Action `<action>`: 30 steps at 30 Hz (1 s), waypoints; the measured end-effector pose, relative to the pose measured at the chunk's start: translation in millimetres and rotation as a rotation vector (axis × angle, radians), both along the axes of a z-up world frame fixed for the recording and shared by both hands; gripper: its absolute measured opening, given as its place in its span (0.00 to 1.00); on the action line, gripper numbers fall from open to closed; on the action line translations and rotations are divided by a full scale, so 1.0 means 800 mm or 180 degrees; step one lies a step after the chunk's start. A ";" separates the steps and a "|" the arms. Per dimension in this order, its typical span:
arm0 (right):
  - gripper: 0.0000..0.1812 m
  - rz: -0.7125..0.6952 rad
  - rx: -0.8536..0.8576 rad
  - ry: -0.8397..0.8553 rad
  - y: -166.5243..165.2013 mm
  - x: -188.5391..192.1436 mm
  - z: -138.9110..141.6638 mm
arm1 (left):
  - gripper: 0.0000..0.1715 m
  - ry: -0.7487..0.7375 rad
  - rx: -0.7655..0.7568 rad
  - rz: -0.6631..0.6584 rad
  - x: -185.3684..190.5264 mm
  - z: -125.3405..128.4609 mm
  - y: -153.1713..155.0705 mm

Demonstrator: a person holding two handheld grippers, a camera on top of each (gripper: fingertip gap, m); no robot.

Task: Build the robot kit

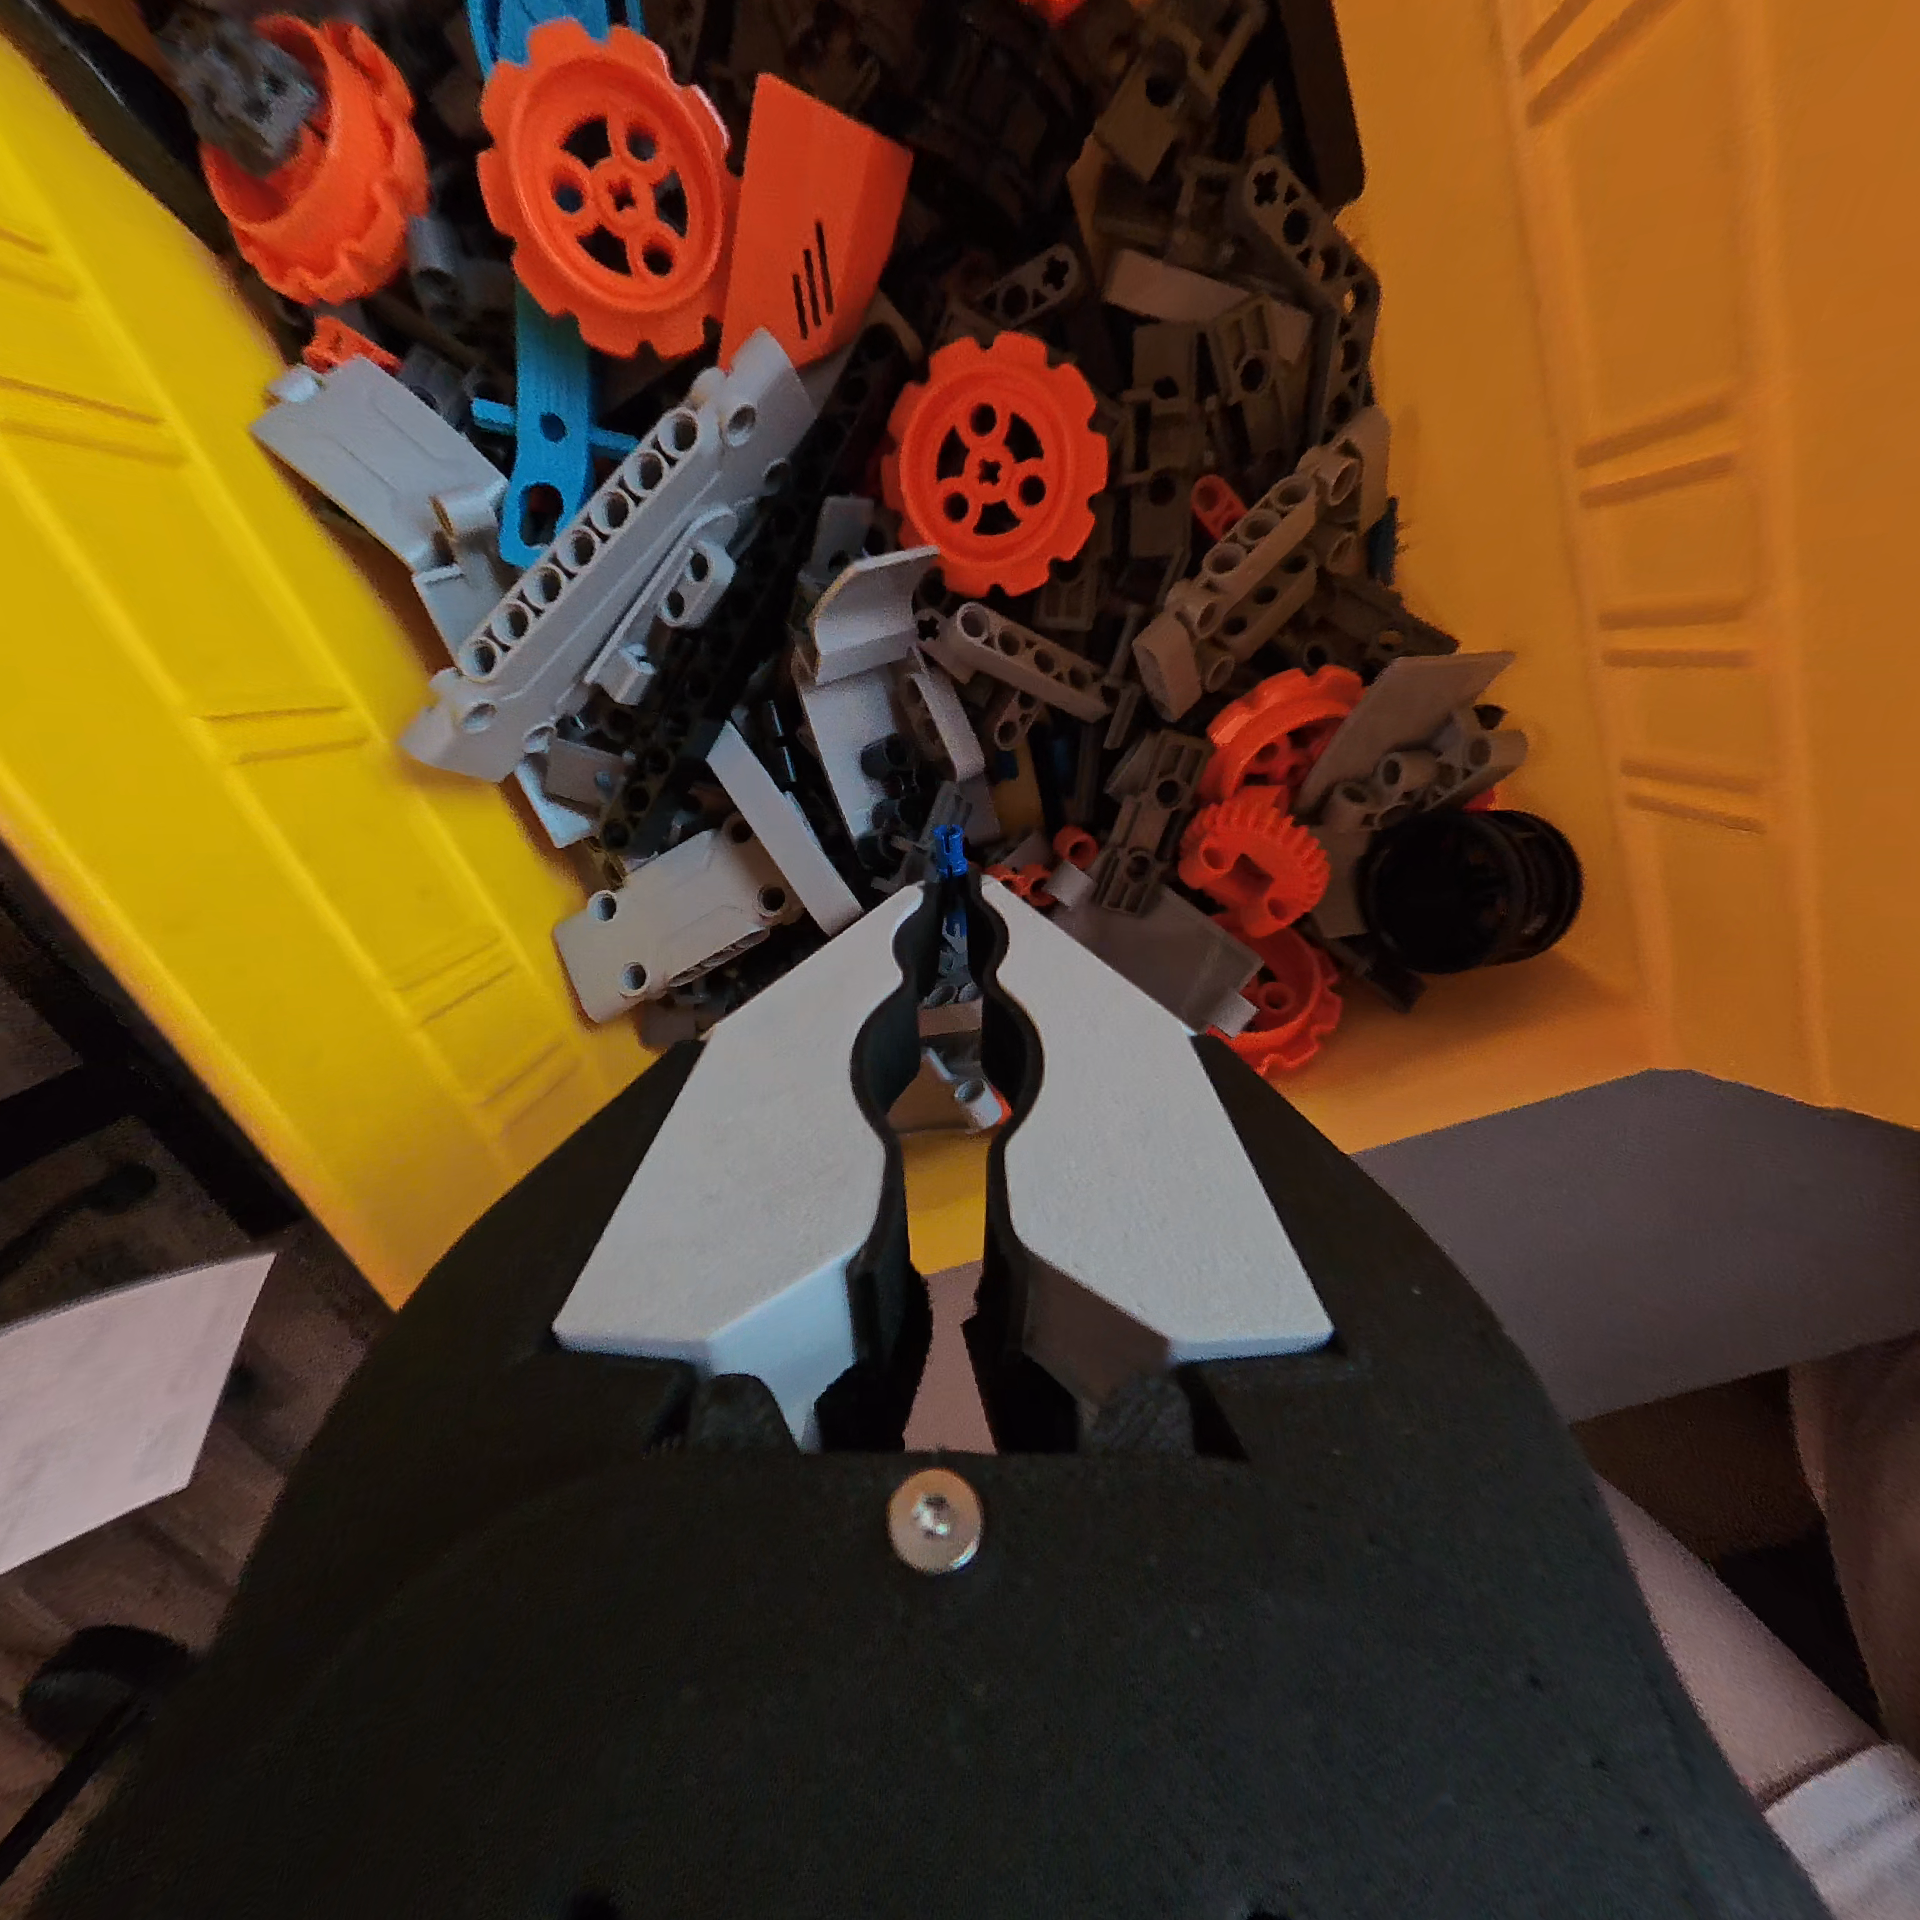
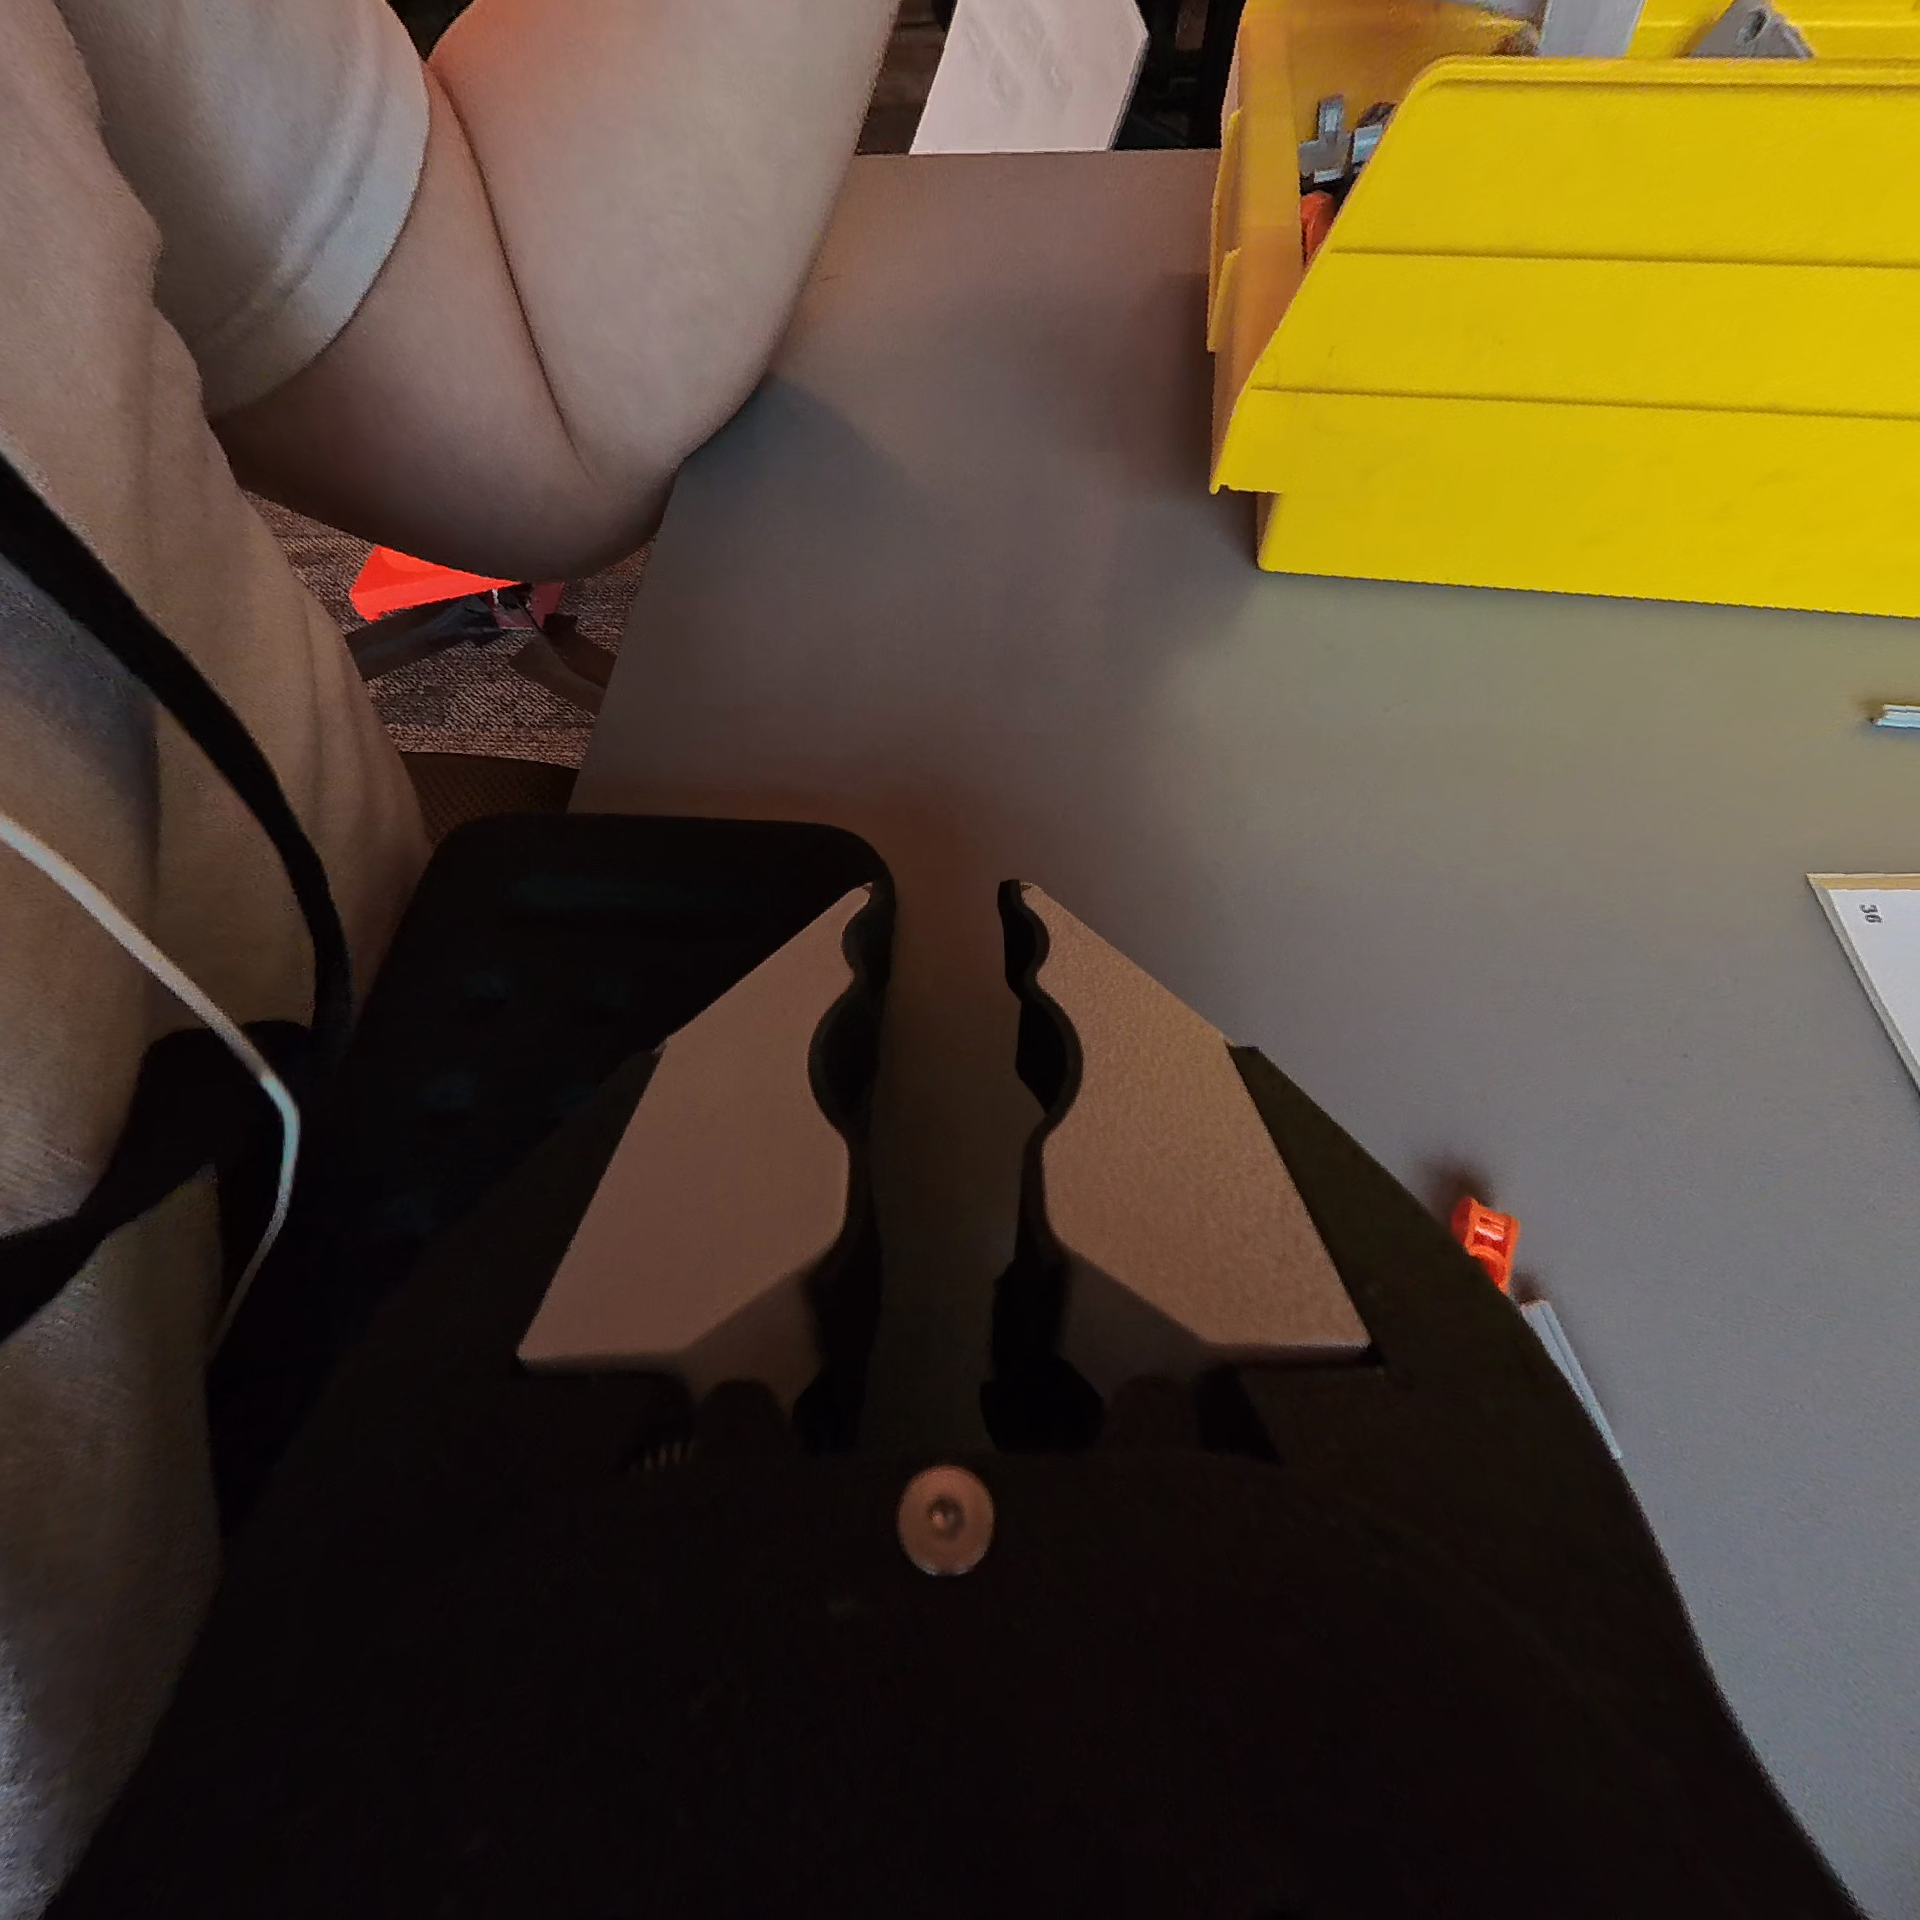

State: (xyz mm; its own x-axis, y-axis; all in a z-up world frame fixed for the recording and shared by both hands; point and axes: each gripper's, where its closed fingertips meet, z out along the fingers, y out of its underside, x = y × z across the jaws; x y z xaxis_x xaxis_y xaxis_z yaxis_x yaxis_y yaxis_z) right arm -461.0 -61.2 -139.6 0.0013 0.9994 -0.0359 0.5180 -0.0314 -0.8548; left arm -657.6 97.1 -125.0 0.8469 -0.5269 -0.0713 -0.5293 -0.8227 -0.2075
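Over a yellow bin (image 1: 260, 748) of building parts, the left gripper (image 1: 951, 883) pinches a small blue pin (image 1: 948, 850) at its very tips — a hold so slight the pin could twist free. The right gripper (image 2: 945, 894), parted and empty, hovers over the grey table (image 2: 1403, 831), orange piece (image 2: 1486, 1242) at four o'clock.

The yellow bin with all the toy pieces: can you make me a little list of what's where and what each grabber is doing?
left gripper: over the yellow bin, jaws shut on a small blue pin
in the bin: orange gear wheels, grey beams, a blue beam, a black tyre
right gripper: jaws open, holding nothing, above the grey table
near it: a small orange piece on the table; the bin stands farther off
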 end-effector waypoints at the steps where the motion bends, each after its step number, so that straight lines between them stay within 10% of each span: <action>1: 0.12 -0.0001 -0.0005 -0.0006 0.000 0.000 0.000 | 0.01 -0.0037 0.0058 -0.0011 0.003 0.005 0.000; 14: 0.12 -0.0047 0.0122 0.0087 0.001 0.002 0.013 | 0.01 -0.1480 0.0518 -0.1187 0.208 0.112 -0.011; 30: 0.12 0.0093 0.0224 0.0062 -0.013 -0.003 0.012 | 0.01 -0.0639 -0.1295 -0.1829 0.333 -0.014 -0.052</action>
State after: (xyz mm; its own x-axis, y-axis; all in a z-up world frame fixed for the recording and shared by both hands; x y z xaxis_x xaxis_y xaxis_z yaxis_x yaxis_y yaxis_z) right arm -463.1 -71.2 -129.7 -0.0278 0.9990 0.0345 0.5010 0.0438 -0.8644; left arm -391.6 55.4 -136.1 0.4050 -0.8436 0.3524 -0.8844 -0.4593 -0.0830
